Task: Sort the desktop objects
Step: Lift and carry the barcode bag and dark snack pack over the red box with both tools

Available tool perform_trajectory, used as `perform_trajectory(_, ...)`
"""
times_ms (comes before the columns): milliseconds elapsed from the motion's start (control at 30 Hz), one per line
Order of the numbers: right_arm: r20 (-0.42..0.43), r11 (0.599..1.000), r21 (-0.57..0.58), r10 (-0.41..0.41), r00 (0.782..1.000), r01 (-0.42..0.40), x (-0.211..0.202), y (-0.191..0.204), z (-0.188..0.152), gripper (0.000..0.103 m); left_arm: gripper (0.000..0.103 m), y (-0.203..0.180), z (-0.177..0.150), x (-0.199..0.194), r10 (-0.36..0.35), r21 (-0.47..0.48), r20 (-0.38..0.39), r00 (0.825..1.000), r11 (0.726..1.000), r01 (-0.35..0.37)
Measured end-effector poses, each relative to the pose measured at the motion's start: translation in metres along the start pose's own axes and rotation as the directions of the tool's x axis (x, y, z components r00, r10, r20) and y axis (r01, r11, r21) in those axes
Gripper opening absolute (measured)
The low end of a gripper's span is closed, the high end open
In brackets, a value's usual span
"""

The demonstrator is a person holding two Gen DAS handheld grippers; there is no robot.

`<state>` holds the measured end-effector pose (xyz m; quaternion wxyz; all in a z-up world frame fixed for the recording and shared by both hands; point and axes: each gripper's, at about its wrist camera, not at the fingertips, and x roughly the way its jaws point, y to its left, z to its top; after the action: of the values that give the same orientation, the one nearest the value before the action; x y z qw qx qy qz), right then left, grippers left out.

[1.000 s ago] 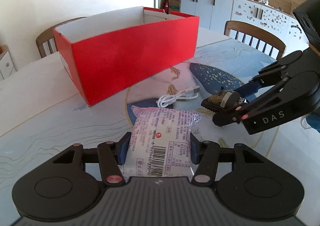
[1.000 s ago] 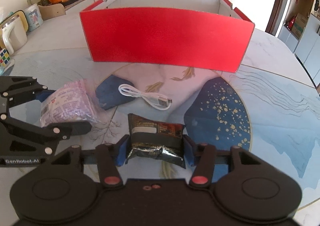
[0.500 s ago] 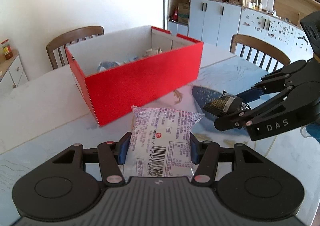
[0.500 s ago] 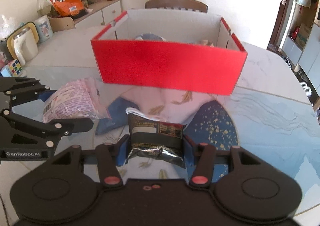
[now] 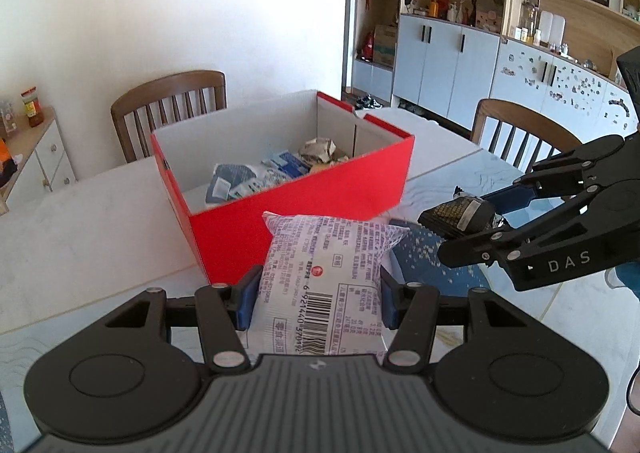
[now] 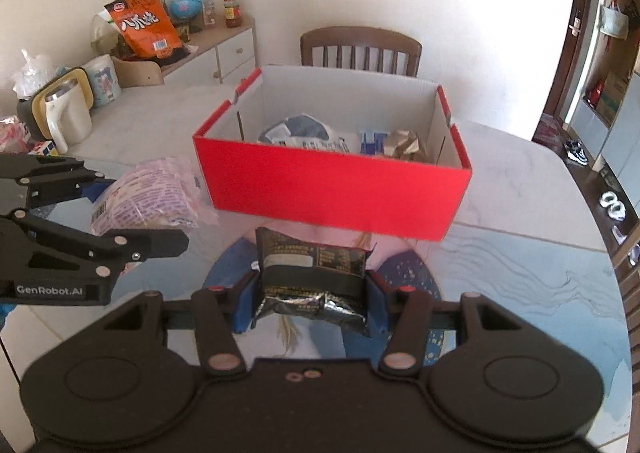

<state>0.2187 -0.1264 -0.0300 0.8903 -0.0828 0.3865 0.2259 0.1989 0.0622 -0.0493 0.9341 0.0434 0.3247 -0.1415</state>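
My left gripper (image 5: 318,293) is shut on a white and pink snack packet (image 5: 326,273) with a barcode, held in the air short of the red box (image 5: 304,209). My right gripper (image 6: 310,293) is shut on a black foil packet (image 6: 310,273), also off the table and short of the red box (image 6: 332,193). Each gripper shows in the other's view: the right gripper (image 5: 472,229) with the black packet (image 5: 460,215) at the right, the left gripper (image 6: 120,213) with the pink packet (image 6: 148,201) at the left. Several wrappers (image 6: 320,137) lie in the open box.
The table (image 5: 80,229) has a blue patterned mat (image 6: 500,253) under the grippers. Wooden chairs (image 5: 172,105) stand behind the box and at the right (image 5: 520,133). A white jug (image 6: 66,113) and a side cabinet with snack bags (image 6: 148,25) are at the left.
Both grippers have risen with their packets still held. The box now looks lower and its inside has come into view; the white cable on the mat has passed out of sight.
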Motion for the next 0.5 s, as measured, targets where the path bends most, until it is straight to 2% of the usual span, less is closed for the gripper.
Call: perform_trajectory(500, 0.079, 0.999, -0.035, 0.011, 0.997, -0.009, -0.011, -0.02, 0.034, 0.054, 0.055, -0.008, 0.043, -0.003, 0.058, -0.011, 0.071, 0.996, 0.998, -0.058)
